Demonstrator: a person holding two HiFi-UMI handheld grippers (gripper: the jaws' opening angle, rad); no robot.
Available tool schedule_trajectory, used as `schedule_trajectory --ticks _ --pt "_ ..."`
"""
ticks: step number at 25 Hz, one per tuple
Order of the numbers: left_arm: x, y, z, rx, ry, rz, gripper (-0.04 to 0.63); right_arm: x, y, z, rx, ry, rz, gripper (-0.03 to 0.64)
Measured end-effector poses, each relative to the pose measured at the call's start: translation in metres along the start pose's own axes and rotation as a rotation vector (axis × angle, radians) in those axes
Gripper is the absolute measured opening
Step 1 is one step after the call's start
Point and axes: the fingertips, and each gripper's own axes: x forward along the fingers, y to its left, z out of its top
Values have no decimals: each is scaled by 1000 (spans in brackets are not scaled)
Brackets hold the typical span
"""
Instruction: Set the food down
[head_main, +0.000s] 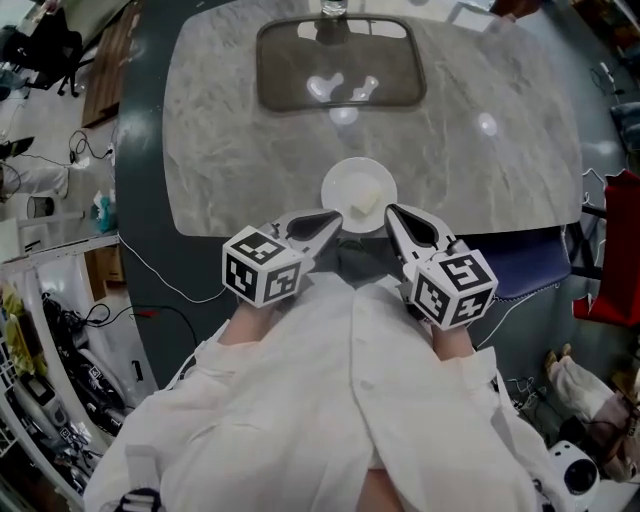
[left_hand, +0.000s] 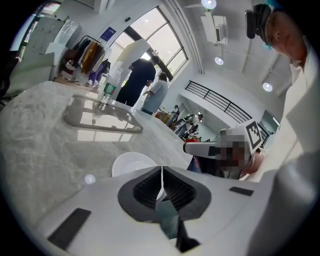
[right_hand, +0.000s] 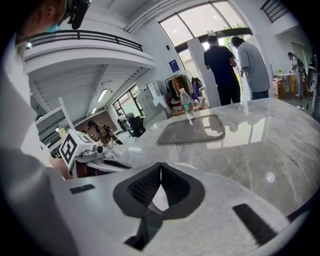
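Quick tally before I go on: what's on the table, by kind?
Plate: 1
Food piece, on the plate: 1
Tray: 1
Bottle: 1
Total: 4

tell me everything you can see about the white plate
The white plate is small, round and glossy, like ceramic, with a shallow rim. It sits flat on the grey marble counter, close to the counter's near edge. A pale lump of food lies on its near right part. The left gripper and right gripper, both shut and empty, point at its near rim from either side. Whether they touch it cannot be told.
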Motion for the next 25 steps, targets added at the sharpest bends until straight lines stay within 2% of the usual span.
schedule_trajectory --ticks 8,25 --pt "1 7 -18 -45 32 18 21 10 -4 -20 38 53 18 2" --pt "20 37 -48 -164 94 87 21 27 -32 -70 100 187 -50 3"
